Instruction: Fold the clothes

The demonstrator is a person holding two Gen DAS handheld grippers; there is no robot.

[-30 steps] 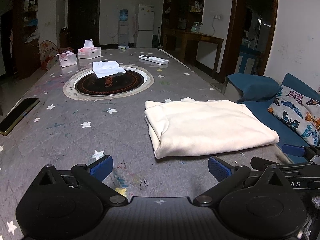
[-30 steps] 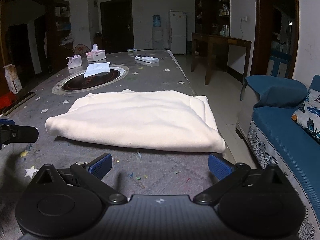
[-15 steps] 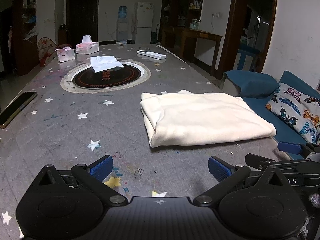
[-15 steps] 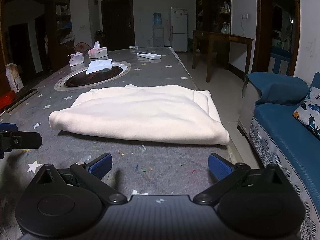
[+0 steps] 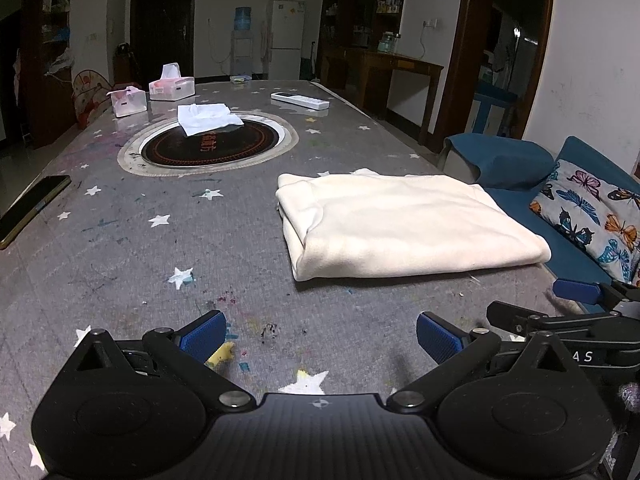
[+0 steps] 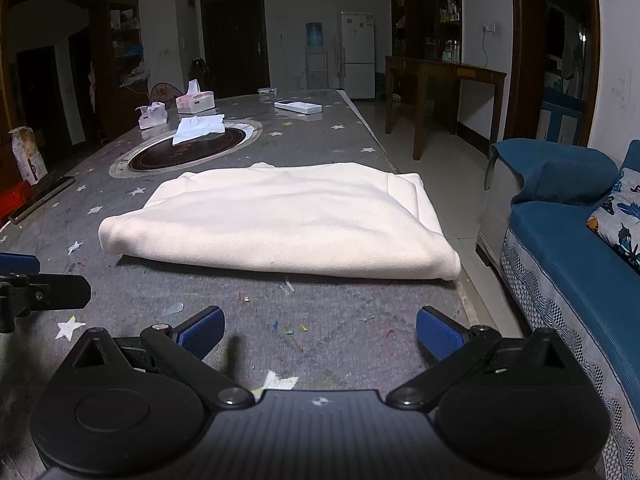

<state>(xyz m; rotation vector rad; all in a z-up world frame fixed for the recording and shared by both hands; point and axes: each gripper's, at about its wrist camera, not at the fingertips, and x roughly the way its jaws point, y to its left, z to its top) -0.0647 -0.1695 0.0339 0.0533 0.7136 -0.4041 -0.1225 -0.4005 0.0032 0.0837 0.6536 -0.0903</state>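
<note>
A cream garment (image 5: 404, 226) is seen folded into a thick rectangle, lying flat on the grey star-patterned table (image 5: 160, 248) near the edge that faces the blue sofa (image 6: 568, 240). Its long axis is laid roughly parallel to the near table edge, across both views from left to right. In the left wrist view, stacked layer edges are shown at its left short end (image 5: 296, 224); in the right wrist view, a rounded fold is presented along the near long side (image 6: 280, 256).

The left gripper (image 5: 320, 338) is held low over the table, short of the garment and aimed toward its left end, with the 2 blue-padded fingers (image 5: 202, 334) spread wide and nothing between them. The right gripper (image 6: 320, 332) is held likewise, low and level, aimed at the garment's near long side, fingers (image 6: 438, 334) spread apart and empty. The 2 grippers are kept side by side, each visible at the edge of the other's view.
</note>
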